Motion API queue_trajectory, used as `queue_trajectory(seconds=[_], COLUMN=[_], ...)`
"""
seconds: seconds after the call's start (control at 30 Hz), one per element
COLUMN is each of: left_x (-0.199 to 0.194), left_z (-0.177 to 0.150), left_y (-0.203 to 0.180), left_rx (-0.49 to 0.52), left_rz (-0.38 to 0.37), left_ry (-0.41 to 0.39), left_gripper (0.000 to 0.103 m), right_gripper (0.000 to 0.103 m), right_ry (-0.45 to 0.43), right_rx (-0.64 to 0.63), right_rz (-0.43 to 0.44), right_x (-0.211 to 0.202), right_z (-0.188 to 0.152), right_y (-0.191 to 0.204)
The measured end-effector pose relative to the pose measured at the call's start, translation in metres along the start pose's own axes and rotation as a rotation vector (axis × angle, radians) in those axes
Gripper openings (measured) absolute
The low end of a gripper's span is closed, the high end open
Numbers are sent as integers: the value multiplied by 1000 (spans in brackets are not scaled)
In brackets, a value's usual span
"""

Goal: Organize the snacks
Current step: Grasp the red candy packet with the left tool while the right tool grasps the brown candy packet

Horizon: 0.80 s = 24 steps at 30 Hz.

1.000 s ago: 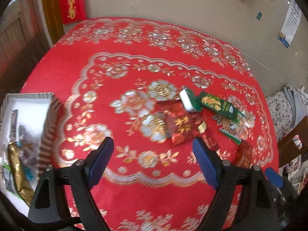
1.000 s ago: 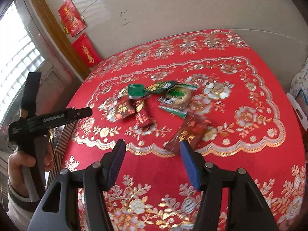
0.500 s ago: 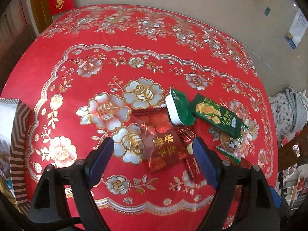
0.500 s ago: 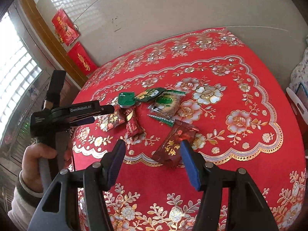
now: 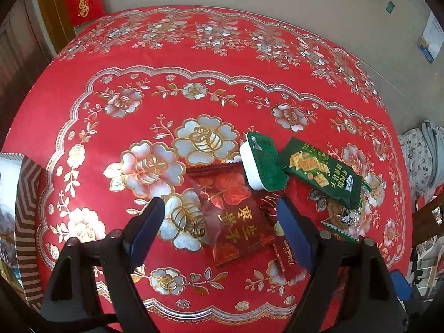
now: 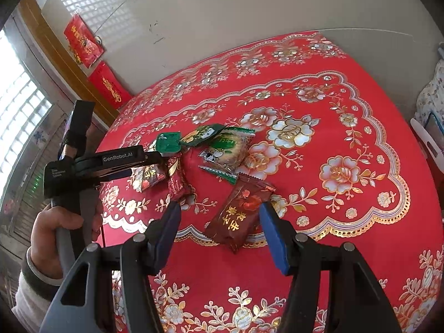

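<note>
In the left wrist view, a red packet with gold characters [image 5: 236, 216] lies flat on the cloth between the blue pads of my left gripper [image 5: 222, 222]. Its jaws are closing, and the pads stand clear of the packet. Beside it lie a green-lidded white cup [image 5: 260, 163], a green cracker packet [image 5: 319, 172] and a narrow red packet [image 5: 288, 258]. My right gripper [image 6: 219, 213] hangs open over a dark red packet [image 6: 238, 216], pads apart from it. The right wrist view also shows the left gripper [image 6: 158, 161] above the pile, next to a clear biscuit packet [image 6: 227, 149].
A round table carries a red floral tablecloth [image 5: 138, 55]. A box with a striped wall [image 5: 26, 222] stands at its left edge. A person's hand [image 6: 55, 227] grips the left tool's handle. A beige wall runs behind the table; furniture [image 5: 427, 216] stands past its right rim.
The left gripper has moved right and down over the snack pile, so the red packet now lies between its pads and the box has slid to the frame's edge. The right gripper has drawn nearer the dark red packet.
</note>
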<state>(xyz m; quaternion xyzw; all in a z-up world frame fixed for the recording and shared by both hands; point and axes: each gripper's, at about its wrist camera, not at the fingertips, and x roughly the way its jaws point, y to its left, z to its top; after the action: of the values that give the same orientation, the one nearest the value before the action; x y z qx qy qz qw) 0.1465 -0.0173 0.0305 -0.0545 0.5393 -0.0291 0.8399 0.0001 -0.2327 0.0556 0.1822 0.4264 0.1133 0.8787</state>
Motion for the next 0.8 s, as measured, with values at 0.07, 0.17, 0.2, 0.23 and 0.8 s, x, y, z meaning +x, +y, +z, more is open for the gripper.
queue_trajectory(seconds=[0.07,0.17,0.2,0.23,0.8], left_x=[3,7,7,7,-3], left_z=[0,0,0,0,-7], left_y=[-2,-2,-1,-1,16], left_rx=[14,17,14,13,32], left_rz=[4,-18,-21,-26,-68], left_ry=[15,35,34,32,26], left_gripper=[65,60,60,58,41], right_gripper=[59,59,59,59,59], right_ry=[-1,-1,0,0,90], right_rx=[0,-3,-5,-6,18], right_rz=[1,4,2,-2,-176], right_x=[0,1,2,3,49], right_z=[0,1,1,1,6], right_y=[0,1,1,2,6])
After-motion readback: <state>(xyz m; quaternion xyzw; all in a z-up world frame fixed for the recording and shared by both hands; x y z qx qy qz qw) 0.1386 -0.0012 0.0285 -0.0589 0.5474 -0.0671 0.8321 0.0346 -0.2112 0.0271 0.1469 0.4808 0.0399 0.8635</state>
